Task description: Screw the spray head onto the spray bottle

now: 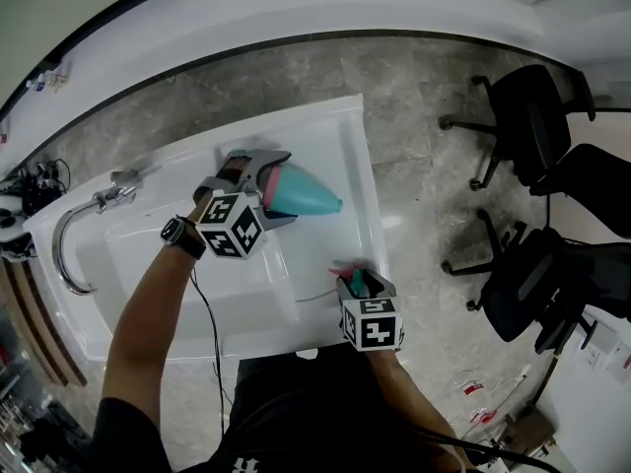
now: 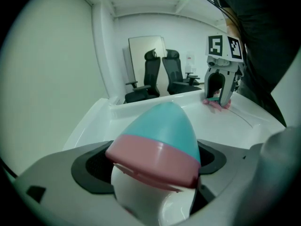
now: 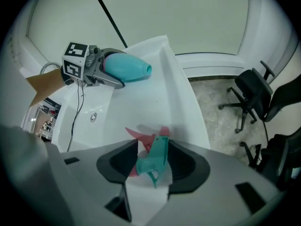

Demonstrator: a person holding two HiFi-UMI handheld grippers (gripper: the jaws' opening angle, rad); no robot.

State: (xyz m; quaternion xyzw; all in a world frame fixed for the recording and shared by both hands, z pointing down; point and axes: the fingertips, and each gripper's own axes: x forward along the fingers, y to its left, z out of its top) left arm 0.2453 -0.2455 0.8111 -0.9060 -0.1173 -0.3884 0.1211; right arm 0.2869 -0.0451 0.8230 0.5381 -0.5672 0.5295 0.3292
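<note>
The spray bottle (image 1: 306, 197) is a teal cone with a pink band and a white base. It lies sideways in my left gripper (image 1: 268, 190), which is shut on its base end above the white sink (image 1: 330, 131), neck pointing right. In the left gripper view the bottle (image 2: 164, 126) fills the space between the jaws. The teal and pink spray head (image 3: 157, 152) rests on the sink's front right ledge between the pads of my right gripper (image 3: 153, 161), which stands open around it and points steeply down. The head view shows that gripper (image 1: 357, 286) at the ledge.
A chrome faucet (image 1: 84, 225) curves over the sink's left end, and a drain (image 3: 92, 117) sits in the basin floor. A black cable (image 1: 207, 333) hangs from my left arm. Several black office chairs (image 1: 532, 126) stand on the grey floor to the right.
</note>
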